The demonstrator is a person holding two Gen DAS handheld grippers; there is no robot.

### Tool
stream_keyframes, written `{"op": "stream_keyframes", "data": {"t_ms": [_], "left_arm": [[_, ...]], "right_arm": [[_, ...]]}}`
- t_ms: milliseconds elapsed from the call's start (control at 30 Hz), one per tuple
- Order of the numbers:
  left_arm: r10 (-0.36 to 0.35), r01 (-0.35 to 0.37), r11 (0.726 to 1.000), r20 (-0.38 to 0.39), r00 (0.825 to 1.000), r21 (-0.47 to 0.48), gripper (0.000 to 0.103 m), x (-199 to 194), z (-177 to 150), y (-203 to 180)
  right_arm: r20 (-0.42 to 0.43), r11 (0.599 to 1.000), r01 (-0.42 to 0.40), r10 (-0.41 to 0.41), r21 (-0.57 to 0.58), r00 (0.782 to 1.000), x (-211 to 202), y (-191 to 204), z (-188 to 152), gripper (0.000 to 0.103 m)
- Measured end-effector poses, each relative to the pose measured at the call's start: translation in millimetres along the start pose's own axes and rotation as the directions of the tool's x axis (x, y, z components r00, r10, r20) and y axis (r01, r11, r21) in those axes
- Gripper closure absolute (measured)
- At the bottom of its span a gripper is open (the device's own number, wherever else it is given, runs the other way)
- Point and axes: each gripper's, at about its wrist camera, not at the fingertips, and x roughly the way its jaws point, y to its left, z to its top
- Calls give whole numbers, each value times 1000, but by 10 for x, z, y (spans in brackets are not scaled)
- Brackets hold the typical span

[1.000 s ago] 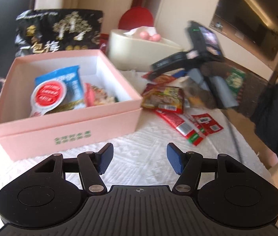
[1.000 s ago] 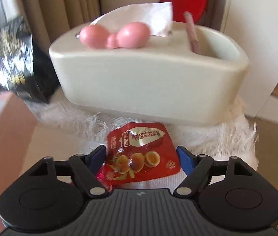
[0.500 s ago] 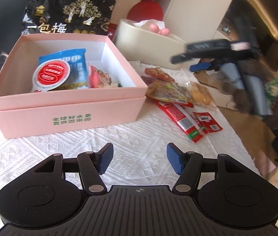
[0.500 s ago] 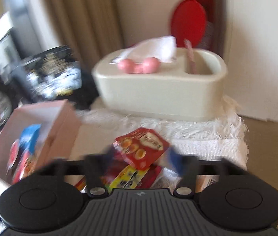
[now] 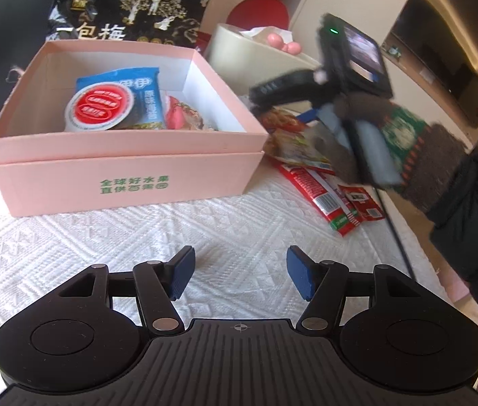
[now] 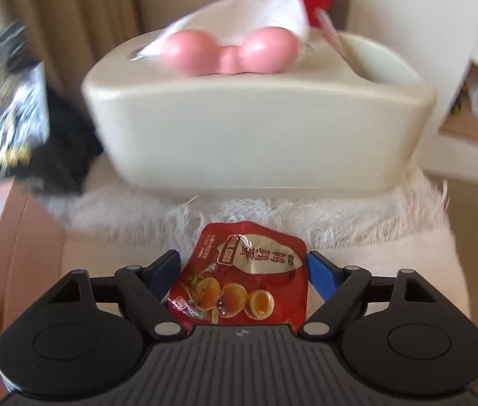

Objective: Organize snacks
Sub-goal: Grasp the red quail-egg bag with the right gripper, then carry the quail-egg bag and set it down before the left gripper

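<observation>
Between the closing right gripper, the egg packet points toward the tissue box.

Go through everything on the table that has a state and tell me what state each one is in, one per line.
Pink box: open, lid off, snacks inside.
Left gripper: open, nothing between the fingers.
Right gripper: jaws closing around the red egg packet, not visibly pressing it.
Tissue box: a tissue sticking out the top.
Red snack packets: lying loose beside the box.
</observation>
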Motion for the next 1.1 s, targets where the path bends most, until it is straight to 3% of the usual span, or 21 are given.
{"op": "stream_keyframes", "data": {"t_ms": [100,267,467,533,600,667,733,767,833,900,1033,1100], "left_arm": [[9,-9,1000,4,1000,-23,38,-6,-14,54],[3,-2,1000,8,1000,-25,38,-26,-24,6],[6,-5,1000,11,1000,-22,38,-83,-35,-64],[22,-22,999,20,1000,-38,38,-129,-40,-47],[43,-42,998,26,999,-52,38,-179,-43,-26],[63,-61,996,29,998,-58,38,-232,-48,-15],[78,-76,995,33,996,-61,38,-275,-64,-9],[83,-81,995,33,996,-63,38,-286,-73,-7],[84,-82,994,31,996,-67,38,-286,-91,-18],[72,-70,996,27,997,-53,38,-267,-99,-70],[30,-30,999,23,999,28,38,-253,-120,-250],[21,-23,997,19,1000,76,38,-229,-147,-334]], "right_arm": [[15,994,-26,28,-109,999,-245,10,-169,28],[-11,963,-199,200,-182,980,-790,-104,-458,32],[-75,867,-418,414,-271,907,-1335,-59,-1063,32],[-72,817,-482,486,-316,871,-1500,44,-1238,23],[-46,777,-507,530,-373,847,-1655,139,-1350,23],[12,773,-478,531,-416,847,-1761,175,-1366,22],[68,801,-450,514,-394,855,-1776,132,-1295,21],[92,829,-430,490,-358,867,-1725,97,-1219,21],[141,917,-328,364,-225,921,-1525,5,-1033,20],[157,963,-266,271,-53,950,-1267,-89,-876,20],[81,946,-234,221,223,972,-738,-195,-664,19],[119,948,-203,178,247,977,-679,-123,-621,6]]}}
